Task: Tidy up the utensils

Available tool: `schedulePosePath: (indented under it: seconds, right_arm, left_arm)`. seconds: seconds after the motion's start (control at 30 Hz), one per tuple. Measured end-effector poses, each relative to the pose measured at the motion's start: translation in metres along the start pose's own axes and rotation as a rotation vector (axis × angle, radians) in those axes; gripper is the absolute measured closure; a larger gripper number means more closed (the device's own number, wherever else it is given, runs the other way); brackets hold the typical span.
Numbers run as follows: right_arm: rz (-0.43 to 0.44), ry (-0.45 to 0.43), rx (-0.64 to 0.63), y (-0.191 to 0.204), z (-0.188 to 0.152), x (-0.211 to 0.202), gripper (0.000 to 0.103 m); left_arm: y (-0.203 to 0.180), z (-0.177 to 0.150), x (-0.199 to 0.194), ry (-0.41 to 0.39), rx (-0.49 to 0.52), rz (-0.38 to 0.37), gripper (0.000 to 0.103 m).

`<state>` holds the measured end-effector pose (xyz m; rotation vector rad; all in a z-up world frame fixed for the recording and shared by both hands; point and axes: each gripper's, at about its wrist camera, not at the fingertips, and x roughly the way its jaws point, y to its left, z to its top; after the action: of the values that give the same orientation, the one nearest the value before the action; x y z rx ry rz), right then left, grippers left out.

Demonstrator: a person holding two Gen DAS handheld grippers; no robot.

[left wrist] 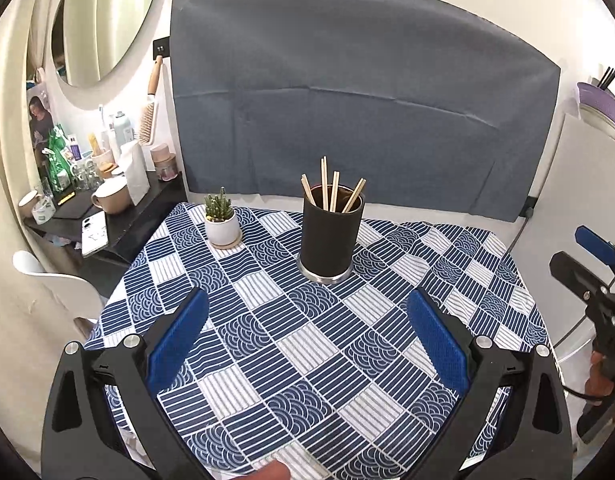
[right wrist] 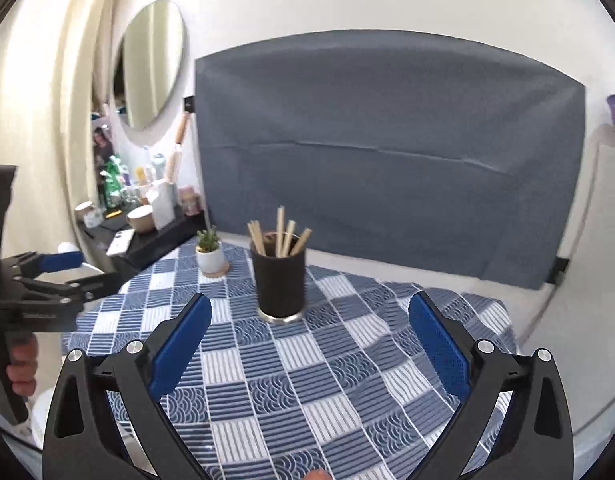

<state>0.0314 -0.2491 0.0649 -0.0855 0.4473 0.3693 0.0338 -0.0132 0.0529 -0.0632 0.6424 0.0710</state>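
Chopsticks (left wrist: 330, 188): five, standing bunched in the black holder (left wrist: 331, 236) mid-bench (left wrist: 267, 360), beside the potted plant (left wrist: 221, 220). Your left tongs (left wrist: 307, 334) and right tongs (right wrist: 309, 338) hover spread wide, empty, likely readied for reaching.

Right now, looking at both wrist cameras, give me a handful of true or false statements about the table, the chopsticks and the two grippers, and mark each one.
1. The chopsticks stand upright in the black holder. True.
2. The left gripper is clamped on a chopstick. False: its jaws are wide apart and hold nothing.
3. The small potted plant sits to the left of the holder. True.
4. The holder lies tipped on its side. False: it stands upright on the checked tablecloth.
5. The right gripper is open and empty. True.
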Motion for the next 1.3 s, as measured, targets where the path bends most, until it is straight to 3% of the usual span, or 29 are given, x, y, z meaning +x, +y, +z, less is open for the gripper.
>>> schedulePosePath:
  seconds: [0.33, 0.73, 1.3]
  right_arm:
    - [0.000, 0.019, 0.073, -0.009, -0.007, -0.019, 0.008]
    - [-0.007, 0.030, 0.136, -0.017, -0.014, -0.027, 0.008]
    - [-0.071, 0.010, 0.113, 0.000, -0.013, -0.039, 0.008]
  left_arm:
    - [-0.018, -0.002, -0.017, 0.003, 0.043, 0.007, 0.006]
    - [-0.035, -0.007, -0.022, 0.028, 0.055, -0.035, 0.006]
    - [-0.013, -0.011, -0.031, 0.018, 0.022, -0.007, 0.006]
